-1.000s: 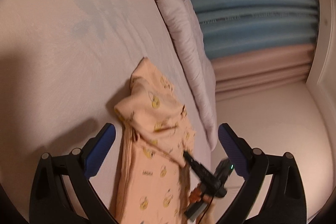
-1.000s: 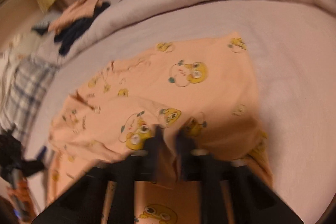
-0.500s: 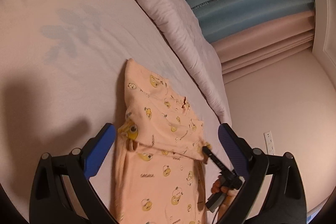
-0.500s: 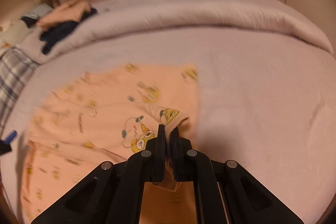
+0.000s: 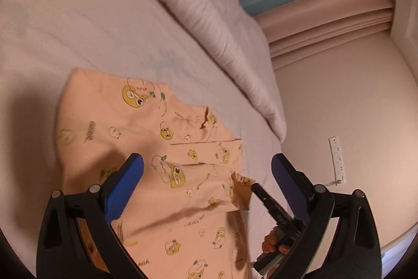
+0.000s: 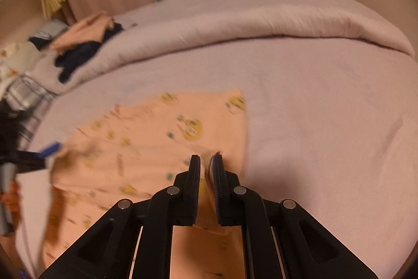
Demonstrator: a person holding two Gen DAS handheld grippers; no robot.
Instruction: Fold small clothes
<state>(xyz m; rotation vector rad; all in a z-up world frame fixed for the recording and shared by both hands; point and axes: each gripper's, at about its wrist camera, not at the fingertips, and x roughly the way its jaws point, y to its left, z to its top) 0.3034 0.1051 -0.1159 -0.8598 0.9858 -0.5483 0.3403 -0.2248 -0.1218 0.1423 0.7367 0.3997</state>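
Note:
A peach garment (image 5: 162, 148) printed with yellow cartoon faces lies spread on the pale bed sheet (image 5: 78, 17). My left gripper (image 5: 206, 174) hovers over its near half, open, with both blue pads (image 5: 128, 182) wide apart and nothing between them. My right gripper (image 6: 206, 164) is shut on a raised fold at the peach garment's (image 6: 146, 143) right edge. In the left wrist view the right gripper (image 5: 257, 191) pinches that edge at the garment's right side, with a hand (image 5: 271, 242) behind it. The left gripper's blue pad (image 6: 49, 148) shows at the garment's left edge.
A rolled pale duvet (image 6: 235, 25) runs along the far side of the bed. A pile of dark and peach clothes (image 6: 83, 43) and a plaid cloth (image 6: 23, 96) lie at the far left. Curtains and a wall socket strip (image 5: 337, 161) stand beyond the bed.
The bunched garment has been drawn out flat across the sheet. My left gripper has swung in closer over it, still open. The right gripper keeps its pinch on the edge.

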